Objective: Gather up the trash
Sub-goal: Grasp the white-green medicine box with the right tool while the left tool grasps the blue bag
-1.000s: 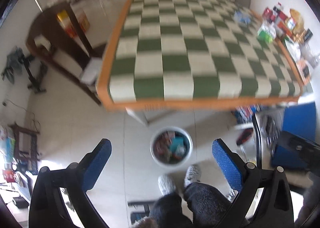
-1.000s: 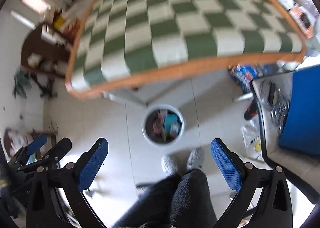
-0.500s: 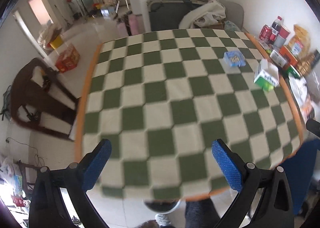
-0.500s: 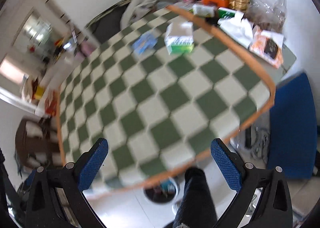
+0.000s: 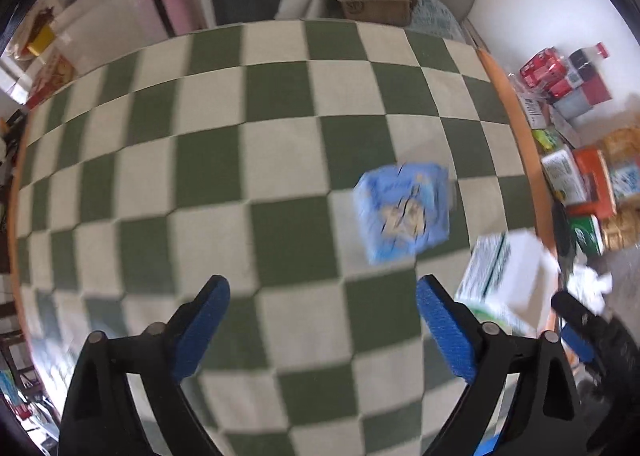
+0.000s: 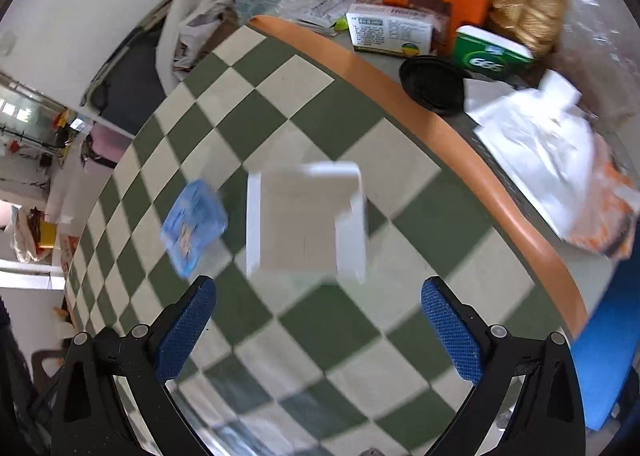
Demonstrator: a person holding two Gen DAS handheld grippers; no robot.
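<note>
Left gripper: jaws spread wide, holding nothing, above the green-and-white checked tablecloth; the blue packet lies on the cloth ahead of its right finger. Right gripper: jaws likewise spread, holding nothing; the white carton stands on the cloth directly ahead between its fingers, blue packet just left of it; both items blurred.

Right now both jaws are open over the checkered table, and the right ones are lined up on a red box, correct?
Not quite. In the right wrist view the box ahead of the open right gripper is white, not red. The rest holds: the left gripper is open too, over the checkered table.
</note>
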